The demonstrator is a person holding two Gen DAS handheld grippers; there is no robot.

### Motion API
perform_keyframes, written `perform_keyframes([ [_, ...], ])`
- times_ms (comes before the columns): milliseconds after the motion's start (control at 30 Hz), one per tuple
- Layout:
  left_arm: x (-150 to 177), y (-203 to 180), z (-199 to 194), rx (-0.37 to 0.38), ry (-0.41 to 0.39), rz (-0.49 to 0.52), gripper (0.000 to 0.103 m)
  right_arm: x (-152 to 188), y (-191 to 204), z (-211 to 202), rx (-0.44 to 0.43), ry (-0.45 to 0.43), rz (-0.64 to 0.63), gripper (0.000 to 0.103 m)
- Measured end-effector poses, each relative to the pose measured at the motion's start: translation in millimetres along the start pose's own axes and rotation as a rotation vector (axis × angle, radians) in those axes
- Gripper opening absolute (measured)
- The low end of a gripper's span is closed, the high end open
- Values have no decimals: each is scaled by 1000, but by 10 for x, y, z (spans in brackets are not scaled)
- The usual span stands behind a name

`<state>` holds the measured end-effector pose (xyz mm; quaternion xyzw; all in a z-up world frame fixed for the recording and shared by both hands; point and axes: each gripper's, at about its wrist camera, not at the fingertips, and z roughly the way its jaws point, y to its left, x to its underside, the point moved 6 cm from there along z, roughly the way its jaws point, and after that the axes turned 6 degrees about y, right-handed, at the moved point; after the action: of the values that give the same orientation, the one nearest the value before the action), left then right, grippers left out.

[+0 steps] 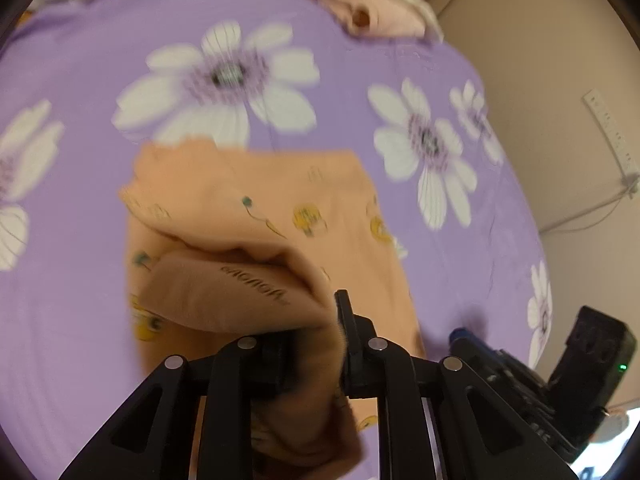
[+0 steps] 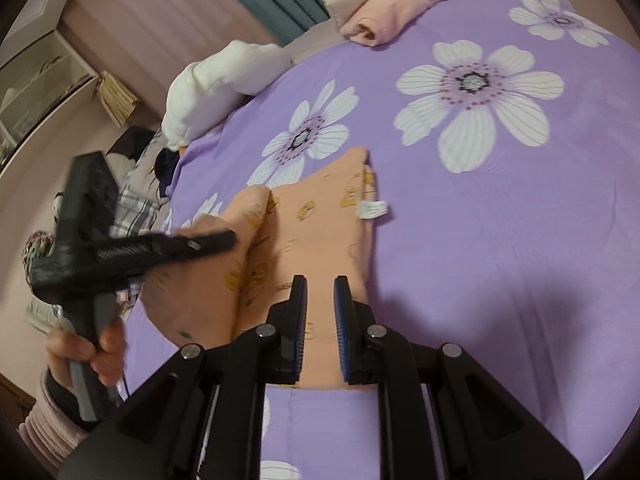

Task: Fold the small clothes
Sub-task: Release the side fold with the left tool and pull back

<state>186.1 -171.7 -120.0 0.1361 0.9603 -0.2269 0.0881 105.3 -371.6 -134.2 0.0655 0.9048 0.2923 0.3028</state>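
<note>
1. Far left of the right wrist view: a pale shelf unit [image 2: 36, 80] stands in the upper left corner against a pinkish wall, and a checked cloth [image 2: 132, 204] lies on the floor area below it.
2. Lower left of the same view: a hand [image 2: 94, 354] in a ribbed pink sleeve [image 2: 44, 424] grips the handle of the left gripper [image 2: 224, 238], whose tip meets a lifted fold of the peach garment [image 2: 320, 240].
3. In the left wrist view, that gripper's jaws are closed on a bunched, raised flap of the garment, at lower centre.
4. Centre: the garment, printed with small yellow figures, lies partly folded on the purple bedsheet [image 2: 500, 260] with large white flowers; a white label [image 2: 374, 209] sticks out at its right edge.
5. Lower centre of the right wrist view: the right gripper [image 2: 320, 284] hovers over the garment's near end, its jaws a narrow gap apart with nothing pinched.
6. Upper centre: a white pillow [image 2: 216, 80] and a folded pink cloth [image 2: 392, 12] sit at the bed's far edge.
7. Far right of the left wrist view: a beige wall carries a white power strip [image 1: 612, 132].
</note>
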Motion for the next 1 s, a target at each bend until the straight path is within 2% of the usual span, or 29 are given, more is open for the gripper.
perform_keyframes([
  [133,36,-63,87,72,36,-30,39,-11,-87,-49,-5,-8,19,16],
  [167,46,-92,64,93,39,-32,41,-16,-101,-53,-7,-8,22,18],
  [233,51,-132,-20,131,35,-21,41,-27,-115,-63,-9,-12,30,19],
  [367,1,-186,-284,192,-40,8,41,-55,-92,-48,-34,-11,43,21],
  [433,-11,-121,-436,192,-82,0,41,-76,-53,-16,-44,-4,40,25],
  [500,25,-24,-529,190,-109,-14,41,-95,19,35,-62,14,24,37],
  [567,98,92,-569,191,-119,-31,41,-146,95,94,-69,21,-6,41],
  [700,327,371,-603,170,-130,-57,41,-266,177,288,-93,56,-33,41],
  [800,476,569,-576,135,-132,-79,41,-350,166,505,-71,93,-31,41],
  [900,600,746,-571,151,-131,-113,41,-414,136,712,-43,126,-22,41],
  [1000,670,873,-559,164,-131,-140,41,-445,171,868,-55,154,-24,41],
])
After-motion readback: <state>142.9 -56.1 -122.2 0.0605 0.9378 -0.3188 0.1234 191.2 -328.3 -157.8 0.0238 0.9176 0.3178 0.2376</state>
